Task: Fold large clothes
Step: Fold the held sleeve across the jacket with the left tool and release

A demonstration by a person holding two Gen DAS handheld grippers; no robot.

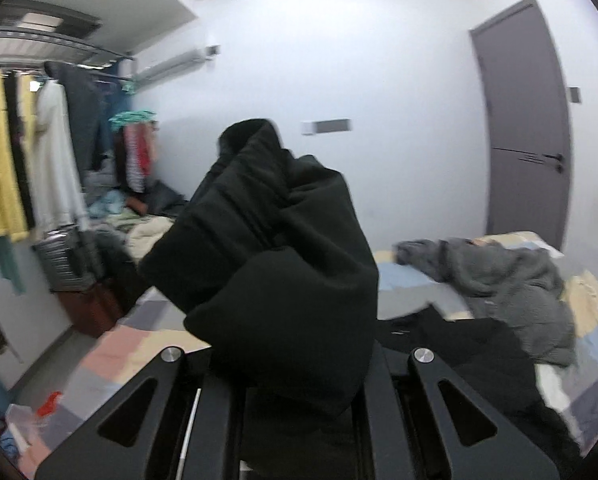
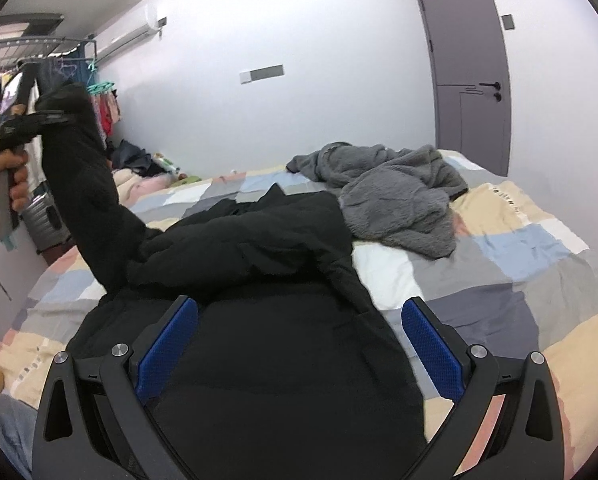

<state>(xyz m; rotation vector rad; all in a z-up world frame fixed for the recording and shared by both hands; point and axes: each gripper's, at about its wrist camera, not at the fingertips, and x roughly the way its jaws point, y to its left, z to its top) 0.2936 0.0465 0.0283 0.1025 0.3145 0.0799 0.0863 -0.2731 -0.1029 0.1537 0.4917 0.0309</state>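
Nearest to us, our right gripper (image 2: pixel 299 344) hangs with its blue pads (image 2: pixel 433 350) spread wide and gripping nothing, just above the body of the black coat (image 2: pixel 267 320) that lies on the patchwork bed (image 2: pixel 519 264). The coat's long axis runs away from this gripper, from the hem under us toward the collar end beside the grey fleece (image 2: pixel 395 196).

Farther off and up to the left, our left gripper (image 2: pixel 47 118) is clenched on the coat's sleeve (image 2: pixel 83 184), which rises steeply from the shoulder to the cuff; in the left wrist view the bunched black cloth (image 1: pixel 275 248) fills the space between the shut jaws. So the sleeve lies to the left of the coat's body and above it, and the left hand (image 2: pixel 3 188) alone holds it. We judge the next move carries that sleeve rightward across the body, with the right gripper placed to pin the torso.
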